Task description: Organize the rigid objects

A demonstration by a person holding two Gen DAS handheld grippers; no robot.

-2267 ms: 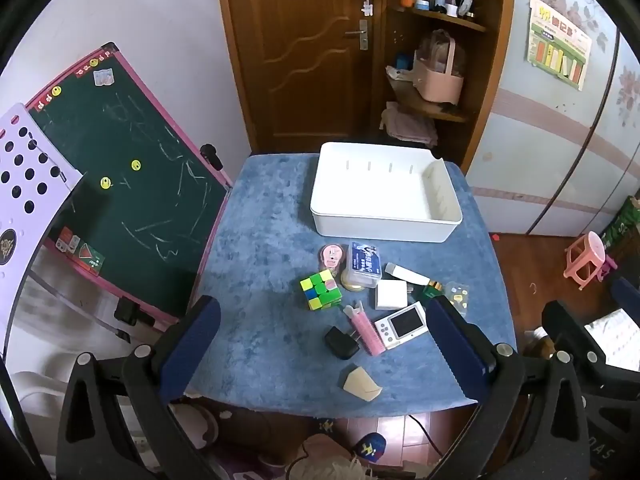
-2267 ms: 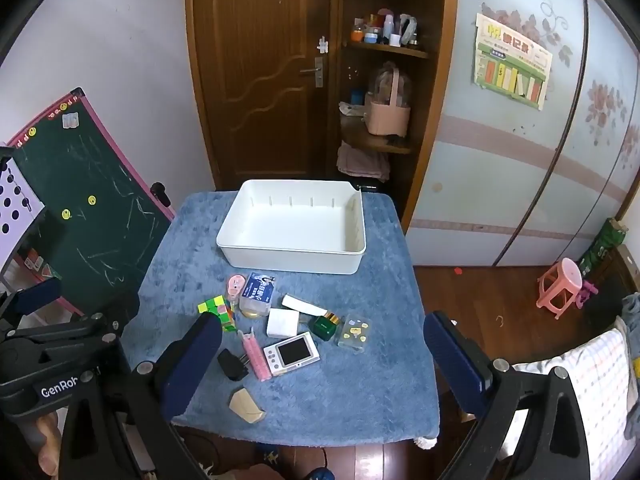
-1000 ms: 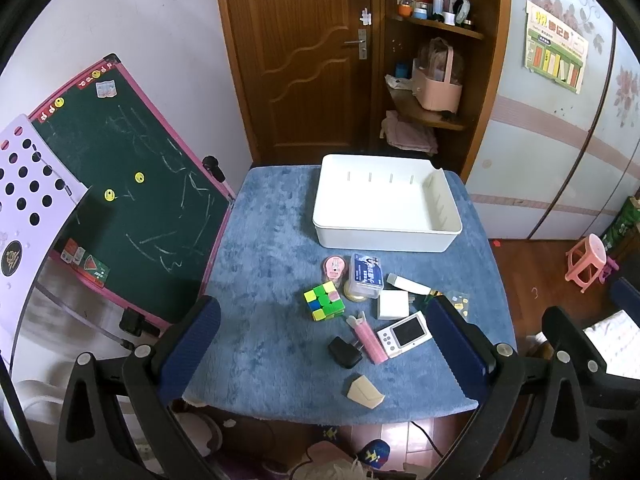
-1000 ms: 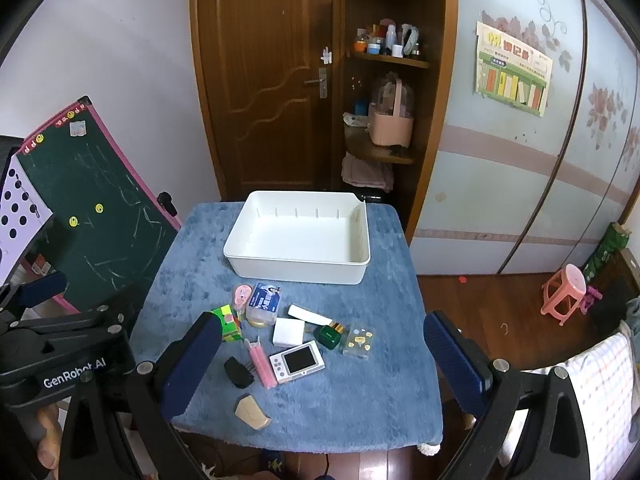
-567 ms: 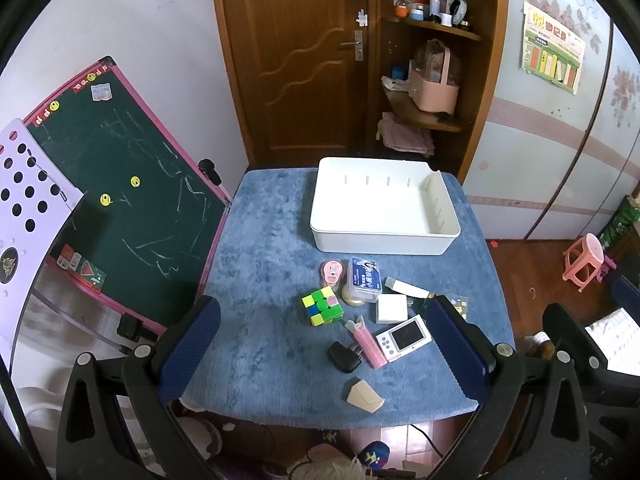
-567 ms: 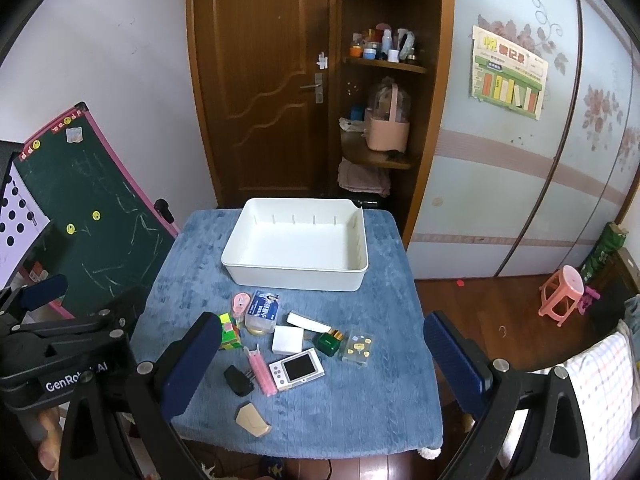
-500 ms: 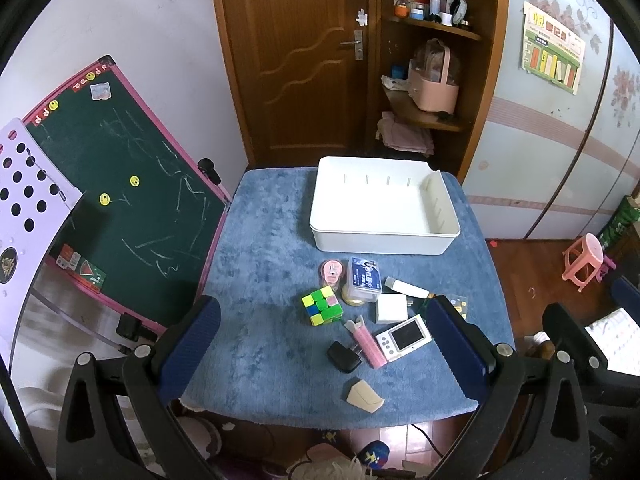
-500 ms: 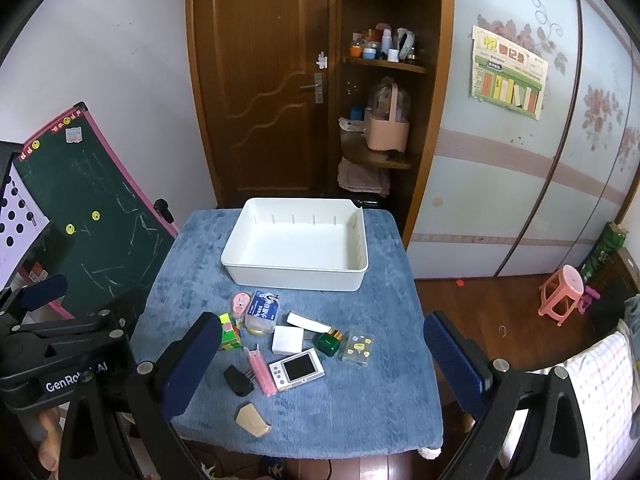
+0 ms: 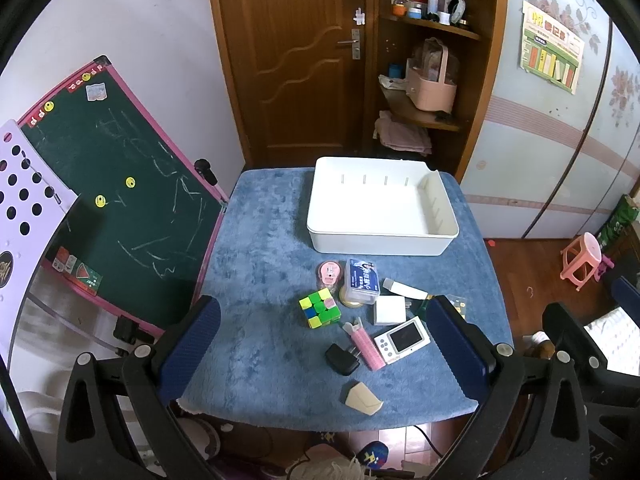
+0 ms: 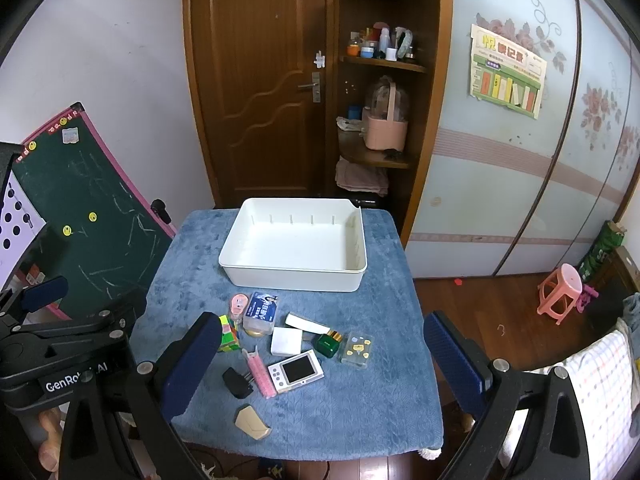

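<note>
1. Blue-padded jaws of the left gripper (image 9: 320, 344) stand spread wide and hold nothing, raised above the near edge of the blue-covered table (image 9: 260, 248).
2. Between those jaws lie a puzzle cube (image 9: 320, 307), a pink comb-like piece (image 9: 365, 344), a black plug (image 9: 342, 359), a small white handheld device (image 9: 403, 340) and a tan wedge (image 9: 361, 398).
3. Beyond the jaws sits a white tray (image 9: 382, 216), empty, well apart from the clutter.
4. The right gripper (image 10: 320, 356) is likewise spread and empty.
5. Between its jaws: a white square box (image 10: 286, 341), a green bottle (image 10: 327, 345), and a clear case (image 10: 357, 350), possibly of stickers.
</note>
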